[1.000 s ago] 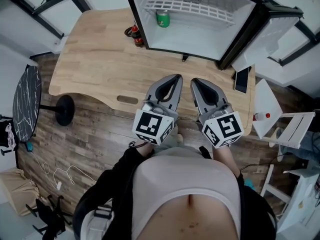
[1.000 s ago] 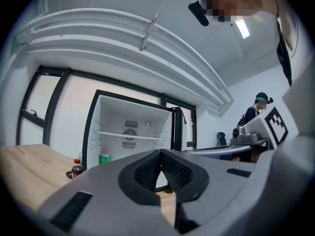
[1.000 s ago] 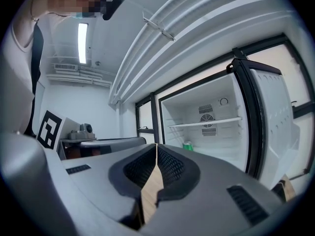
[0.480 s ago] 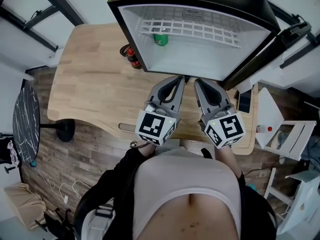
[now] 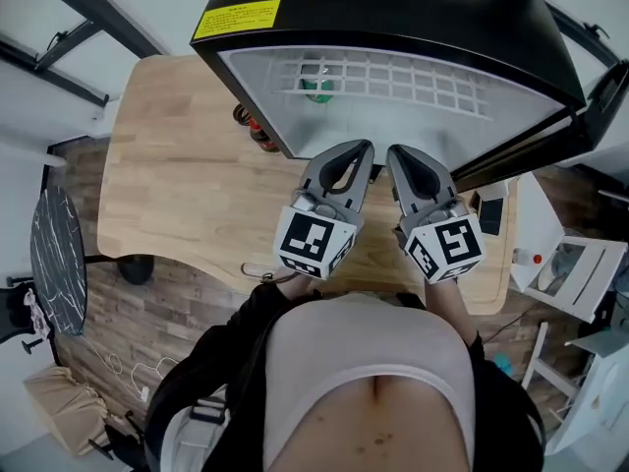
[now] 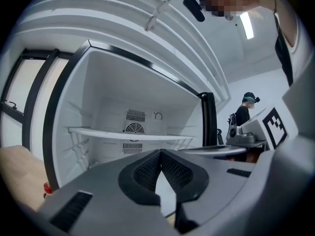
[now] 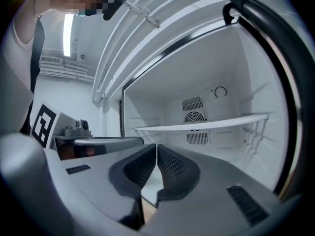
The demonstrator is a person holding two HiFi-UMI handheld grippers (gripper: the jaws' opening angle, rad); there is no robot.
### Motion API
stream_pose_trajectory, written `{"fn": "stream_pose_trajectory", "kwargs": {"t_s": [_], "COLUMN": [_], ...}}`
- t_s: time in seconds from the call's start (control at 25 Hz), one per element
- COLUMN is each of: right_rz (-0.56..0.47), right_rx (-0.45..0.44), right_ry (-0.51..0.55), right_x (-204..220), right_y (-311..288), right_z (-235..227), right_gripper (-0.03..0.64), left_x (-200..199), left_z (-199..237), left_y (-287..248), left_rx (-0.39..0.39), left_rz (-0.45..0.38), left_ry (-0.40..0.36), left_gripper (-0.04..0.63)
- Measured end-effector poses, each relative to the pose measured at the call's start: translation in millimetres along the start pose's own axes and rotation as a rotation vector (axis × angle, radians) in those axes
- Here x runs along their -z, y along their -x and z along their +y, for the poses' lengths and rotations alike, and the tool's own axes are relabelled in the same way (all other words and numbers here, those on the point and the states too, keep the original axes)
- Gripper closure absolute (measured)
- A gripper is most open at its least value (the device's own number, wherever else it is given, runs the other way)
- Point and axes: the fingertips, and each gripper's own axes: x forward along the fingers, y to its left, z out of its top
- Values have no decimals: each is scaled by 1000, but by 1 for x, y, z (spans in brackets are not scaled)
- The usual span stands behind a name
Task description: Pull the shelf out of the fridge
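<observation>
A person in a pale top stands at the near edge of a wooden table (image 5: 167, 180), a gripper in each hand, held side by side and level. The left gripper (image 5: 362, 149) has its jaws pressed together with nothing between them, as its own view (image 6: 160, 156) shows; the right gripper (image 5: 397, 153) is likewise closed and empty (image 7: 156, 150). Each carries its marker cube at the rear, nearest the body. Both tips reach the lower lip of the open fridge (image 5: 393, 13), a black cabinet with a white interior that stands at the table's far edge and bears a yellow label (image 5: 236, 18) on top. A phone (image 5: 488, 214) lies near the table's right edge, and a red-capped bottle (image 5: 254, 128) stands just beside the fridge's left wall. Inside, the white wire shelf (image 5: 393, 75) spans the compartment from wall to wall, well apart from both grippers; from the gripper views it runs level across the middle (image 6: 133, 134) (image 7: 206, 124), in front of the round fan vent on the back wall. A green can (image 5: 316, 90) shows through the grid, toward the shelf's left end
</observation>
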Motion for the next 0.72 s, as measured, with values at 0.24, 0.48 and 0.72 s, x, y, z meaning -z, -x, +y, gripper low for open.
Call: {"fn": "stream_pose_trajectory", "kwargs": {"t_s": [0.24,0.48,0.72], "right_rz": [-17,-38,-40], "right_rx": [21,46,86], "right_ry": [3,-11,-79], "right_x": [-6,-10,-5], "right_y": [-2,-4,-9], "right_z": [-19,-30,-48], "right_gripper": [586,586,571], "left_x": [-2,1,8], "left_z": [4,8,21], "left_y": [-8,-16,-27], "left_rx": [-27,-73,-103], "left_rz": [-9,10,38], "left_ry": [22,35,107], "left_gripper": [591,591,551]}}
